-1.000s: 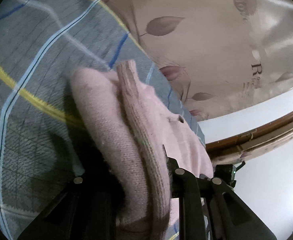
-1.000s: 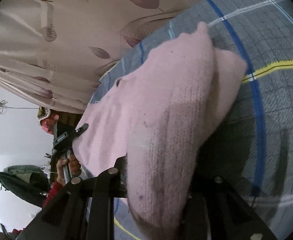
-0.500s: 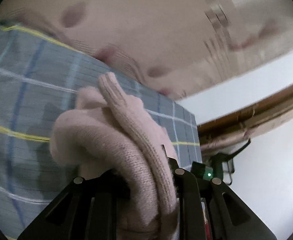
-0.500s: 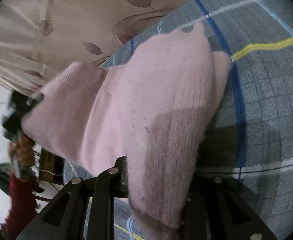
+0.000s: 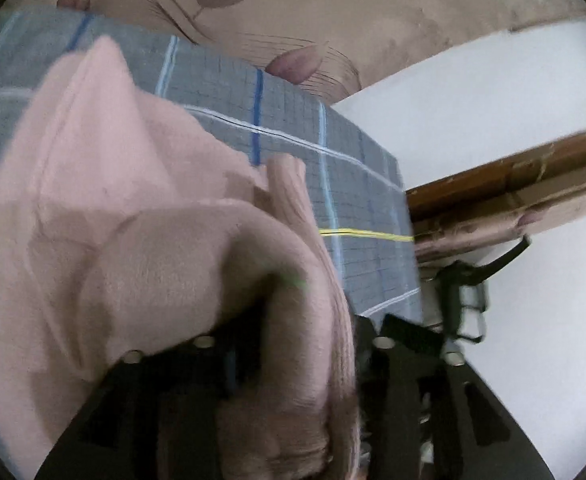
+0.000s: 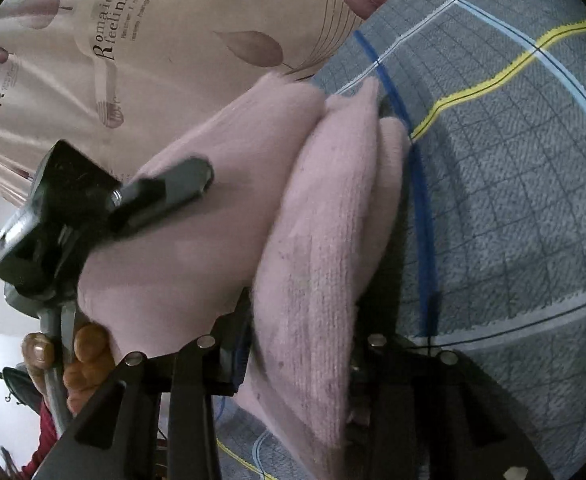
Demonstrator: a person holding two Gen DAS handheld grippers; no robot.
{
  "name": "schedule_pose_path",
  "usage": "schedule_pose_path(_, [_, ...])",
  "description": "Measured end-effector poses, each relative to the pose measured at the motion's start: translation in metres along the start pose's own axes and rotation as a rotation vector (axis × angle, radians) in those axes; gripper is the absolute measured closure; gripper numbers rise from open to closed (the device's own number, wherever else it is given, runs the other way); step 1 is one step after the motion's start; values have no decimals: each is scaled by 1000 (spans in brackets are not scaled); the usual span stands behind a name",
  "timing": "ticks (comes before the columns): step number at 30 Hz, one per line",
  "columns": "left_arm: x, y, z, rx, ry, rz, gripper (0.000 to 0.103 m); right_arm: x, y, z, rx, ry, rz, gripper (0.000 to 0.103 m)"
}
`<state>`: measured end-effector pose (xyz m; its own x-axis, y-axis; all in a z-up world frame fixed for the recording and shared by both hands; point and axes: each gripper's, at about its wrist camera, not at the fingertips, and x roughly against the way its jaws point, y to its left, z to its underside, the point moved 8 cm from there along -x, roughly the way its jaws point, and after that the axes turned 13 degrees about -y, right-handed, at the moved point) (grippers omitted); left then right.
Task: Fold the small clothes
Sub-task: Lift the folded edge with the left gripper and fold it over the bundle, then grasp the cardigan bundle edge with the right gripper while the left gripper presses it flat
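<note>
A pink knit garment (image 5: 105, 216) lies bunched on a grey plaid cloth (image 5: 293, 128). My left gripper (image 5: 297, 344) is shut on a ribbed edge of it, the fabric folded over its fingers. In the right wrist view my right gripper (image 6: 293, 340) is shut on another thick fold of the garment (image 6: 325, 216). The left gripper (image 6: 93, 200) also shows there, close at the left, lying on the pink fabric, with a hand (image 6: 73, 356) on its handle.
The plaid cloth (image 6: 513, 200) covers the surface, with blue, white and yellow stripes. A beige leaf-print curtain (image 6: 153, 48) hangs behind. A wooden frame (image 5: 513, 176) and white wall (image 5: 473, 92) lie beyond the cloth's far edge.
The left gripper has carried its end of the garment over toward the right gripper, doubling the fabric. The right gripper has stayed nearly in place.
</note>
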<state>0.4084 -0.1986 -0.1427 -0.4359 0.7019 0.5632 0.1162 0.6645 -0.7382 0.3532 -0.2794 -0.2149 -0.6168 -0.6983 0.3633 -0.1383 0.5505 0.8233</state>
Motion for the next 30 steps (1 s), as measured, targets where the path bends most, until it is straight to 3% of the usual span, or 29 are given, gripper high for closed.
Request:
schedule_pose_path(1, [1,-4,0,17,-2,32,38,1,-1,0,5,1,1,71])
schedule_pose_path(3, [6,-22,-2,75,3,150,29,-1,2,0,2,1,-5,71])
schedule_pose_path(6, [24,-50,-12,85,-30,311,26,2,-1,-1,-24,-7,-23,72])
schedule_pose_path(9, [51,-67,-19,-19,-118,369,22,16,-7,-3,-56,-34,-27,70])
schedule_pose_path(13, [88,-54,-3,-178,-221,300,18,61,-16,-5,-46,-106,6,54])
schedule_pose_path(16, [106,-20,25,-241,-289,232,16,80,-12,-2,-125,-93,-121,43])
schedule_pose_path(20, [108,22,60,-329,-358,136,16,75,3,1,-130,-46,-170,41])
schedule_pose_path(22, [104,33,74,-361,-392,144,16,68,14,-1,-112,-25,-180,40])
schedule_pose_path(27, [106,33,91,-446,-467,177,14,41,22,-13,-68,2,-100,40])
schedule_pose_path(28, [107,33,93,-451,-479,185,14,37,26,-17,-39,4,-86,46])
schedule_pose_path(29, [107,34,95,-455,-497,197,13,35,31,-21,-2,2,-69,73])
schedule_pose_path(30, [107,37,96,-455,-518,205,12,32,34,-22,47,9,-39,84])
